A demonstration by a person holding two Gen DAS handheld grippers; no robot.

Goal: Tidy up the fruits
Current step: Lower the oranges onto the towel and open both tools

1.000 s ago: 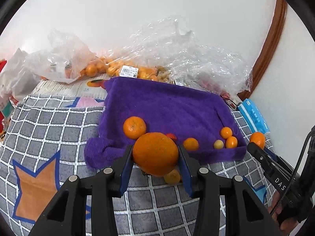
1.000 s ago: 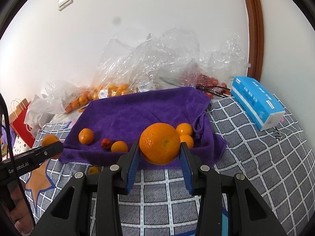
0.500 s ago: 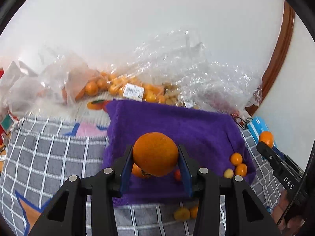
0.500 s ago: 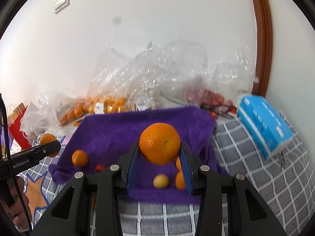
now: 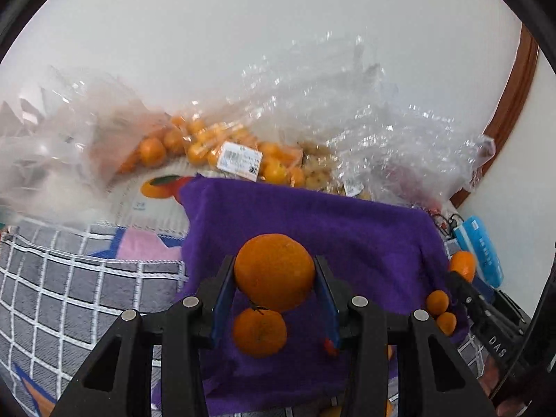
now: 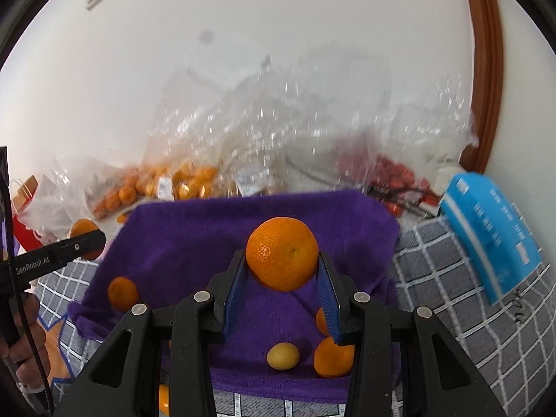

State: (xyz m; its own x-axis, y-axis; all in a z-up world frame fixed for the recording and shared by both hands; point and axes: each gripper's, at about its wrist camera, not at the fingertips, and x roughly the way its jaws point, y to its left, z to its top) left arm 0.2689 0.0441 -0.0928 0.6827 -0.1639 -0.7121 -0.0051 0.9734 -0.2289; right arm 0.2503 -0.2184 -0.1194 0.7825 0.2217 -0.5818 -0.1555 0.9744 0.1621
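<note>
I've got L gripper [image 5: 274,278] clamped on an orange [image 5: 274,271], R gripper [image 6: 282,260] clamped on another orange [image 6: 282,253], both center frame over purple towel [image 5: 347,229].

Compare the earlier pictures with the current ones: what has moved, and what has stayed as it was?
Both grippers have carried their oranges forward over the purple towel. The left gripper still clamps its orange; the right gripper still clamps its orange. The loose fruit on the towel stays put.
</note>
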